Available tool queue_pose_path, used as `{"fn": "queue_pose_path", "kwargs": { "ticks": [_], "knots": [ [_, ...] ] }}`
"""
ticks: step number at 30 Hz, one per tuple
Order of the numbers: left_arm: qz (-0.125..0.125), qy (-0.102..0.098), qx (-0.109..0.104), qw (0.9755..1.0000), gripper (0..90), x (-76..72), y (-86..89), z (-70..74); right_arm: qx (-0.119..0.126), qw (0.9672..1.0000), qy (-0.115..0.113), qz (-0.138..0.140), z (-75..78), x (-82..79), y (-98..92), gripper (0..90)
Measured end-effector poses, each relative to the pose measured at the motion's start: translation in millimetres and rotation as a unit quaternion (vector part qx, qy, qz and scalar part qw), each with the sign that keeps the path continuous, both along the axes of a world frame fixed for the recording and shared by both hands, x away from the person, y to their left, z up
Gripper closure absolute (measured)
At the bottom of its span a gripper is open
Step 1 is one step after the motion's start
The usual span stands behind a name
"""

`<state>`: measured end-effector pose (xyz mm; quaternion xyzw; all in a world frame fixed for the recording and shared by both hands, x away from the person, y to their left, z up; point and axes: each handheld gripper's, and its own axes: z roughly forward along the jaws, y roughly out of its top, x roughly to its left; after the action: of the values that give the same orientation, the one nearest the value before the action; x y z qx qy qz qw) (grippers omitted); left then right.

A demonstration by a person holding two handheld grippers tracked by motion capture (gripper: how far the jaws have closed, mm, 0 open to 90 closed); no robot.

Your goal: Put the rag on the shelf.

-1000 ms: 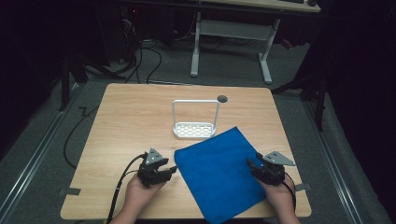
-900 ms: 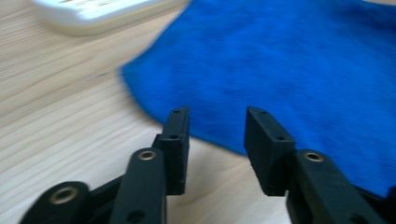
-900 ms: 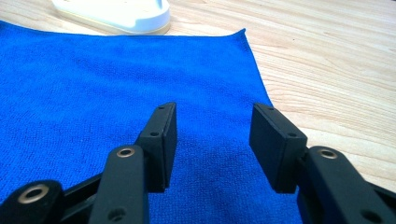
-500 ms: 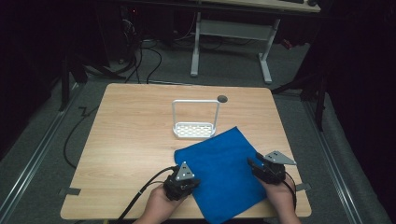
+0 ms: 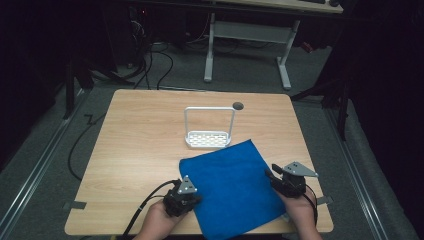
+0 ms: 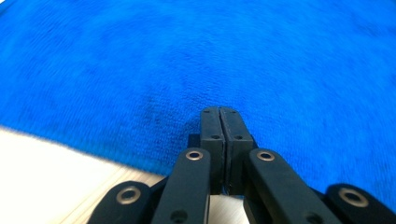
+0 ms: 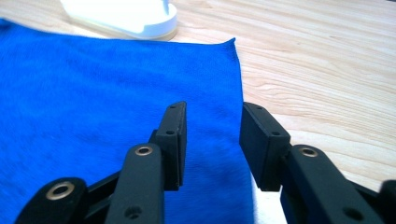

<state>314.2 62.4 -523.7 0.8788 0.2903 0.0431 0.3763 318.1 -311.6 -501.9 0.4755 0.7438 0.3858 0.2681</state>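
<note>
We are looking at risk first: our left gripper (image 5: 183,196) is sitting with its jaws clenched tight at the near left edge of the blue square microfibre cloth (image 5: 234,186), yet we cannot tell whether any fabric is actually caught, so a lift may be leaving the cloth behind. Our right gripper (image 7: 212,140) is straddling the cloth's right edge, its jaws just now closing but not yet pinching, so an uneven pull could be dragging the cloth skewed across the pale wood-grain table (image 5: 145,145). The cloth is lying flat and plush on the table's near half, its far corner just beside the white perforated plastic rack with a wire hoop (image 5: 208,135).
</note>
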Motion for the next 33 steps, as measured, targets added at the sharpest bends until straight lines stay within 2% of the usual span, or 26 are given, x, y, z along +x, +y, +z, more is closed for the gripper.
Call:
{"fn": "queue_pose_path", "kwargs": {
  "ticks": [6, 11, 17, 18, 20, 21, 22, 24, 28, 30, 33],
  "knots": [
    [0.039, 0.006, -0.002, 0.9992, 88.8, 7.4, 34.9, -0.2, 0.001, 0.9998, 0.013, 0.015, -3.1, 1.2, 6.0, 66.8],
    [0.081, 0.006, -0.001, 0.9967, 86.9, 14.1, 57.1, 0.6, -0.003, 0.9992, 0.021, 0.034, -4.5, 6.5, 16.0, 73.0],
    [0.122, -0.014, -0.042, 0.9916, 72.3, 29.4, 61.6, 2.3, -0.021, 0.997, 0.039, 0.063, -11.7, 21.4, 38.6, 88.4],
    [0.126, -0.013, -0.044, 0.991, 71.8, 33.7, 58.5, 1.3, -0.026, 0.9966, 0.044, 0.064, -13.5, 24.9, 42.4, 89.9],
    [0.122, -0.014, -0.036, 0.9918, 72.3, 37.4, 53.6, -1.3, -0.051, 0.9955, 0.05, 0.062, -16.9, 32.0, 49.8, 90.0],
    [0.117, -0.013, -0.025, 0.9927, 73.0, 37.9, 50.1, -3.5, -0.057, 0.995, 0.052, 0.064, -18.3, 34.3, 51.4, 90.0],
    [0.115, -0.021, -0.018, 0.993, 74.5, 37.1, 48.4, -4.9, -0.062, 0.9943, 0.059, 0.064, -20.7, 37.1, 53.4, 90.0],
    [0.114, -0.026, -0.013, 0.993, 75.8, 36.5, 48.2, -4.9, -0.069, 0.9933, 0.067, 0.064, -24.5, 38.4, 55.5, 90.0],
    [0.12, -0.033, -0.012, 0.9921, 76.1, 38.9, 54.5, -5.7, -0.064, 0.9926, 0.071, 0.074, -24.3, 34.1, 56.1, 90.0],
    [0.126, -0.025, -0.018, 0.9915, 76.0, 40.9, 58.7, -5.8, -0.061, 0.992, 0.073, 0.083, -24.2, 30.3, 57.3, 90.0],
    [0.129, -0.022, -0.02, 0.9912, 76.0, 41.3, 62.8, -5.9, -0.06, 0.9911, 0.073, 0.093, -24.2, 22.4, 60.4, 90.0]
  ]
}}
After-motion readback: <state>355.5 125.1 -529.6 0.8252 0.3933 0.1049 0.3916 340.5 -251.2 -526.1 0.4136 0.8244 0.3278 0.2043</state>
